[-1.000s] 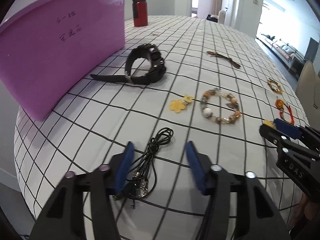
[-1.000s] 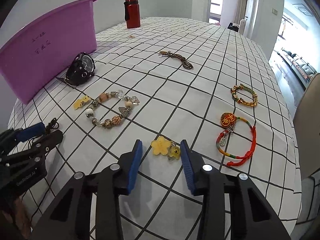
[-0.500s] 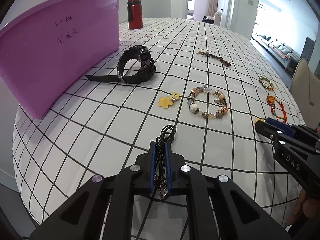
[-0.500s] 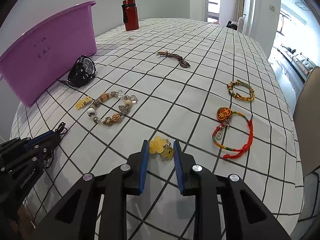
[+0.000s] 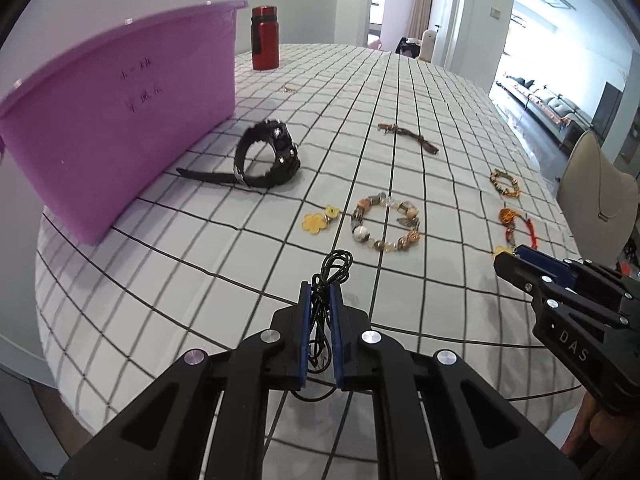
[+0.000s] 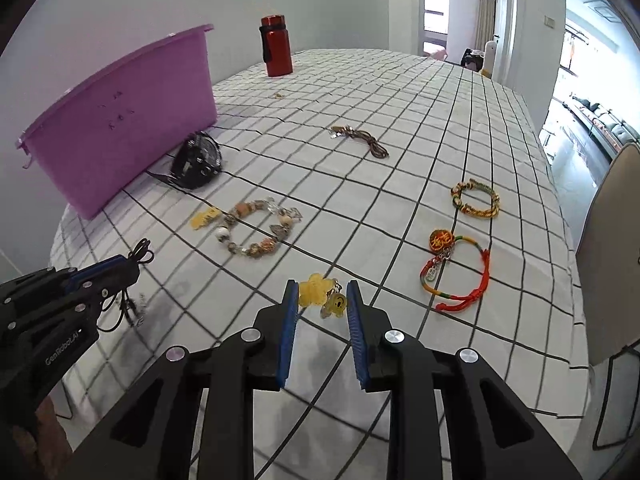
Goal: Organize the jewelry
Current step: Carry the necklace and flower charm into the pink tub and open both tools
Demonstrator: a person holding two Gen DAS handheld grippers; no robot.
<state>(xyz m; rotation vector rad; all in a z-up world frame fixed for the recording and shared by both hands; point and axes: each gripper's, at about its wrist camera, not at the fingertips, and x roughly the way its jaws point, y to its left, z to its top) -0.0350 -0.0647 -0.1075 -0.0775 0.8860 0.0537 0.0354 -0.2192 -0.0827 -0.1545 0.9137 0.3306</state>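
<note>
A bundled black cord necklace is pinched between blue pads, its loop sticking forward, a yellow flower charm sits between another pair of pads, and a beaded bracelet, black watch and woven bracelets lie spread across the checked cloth.
</note>
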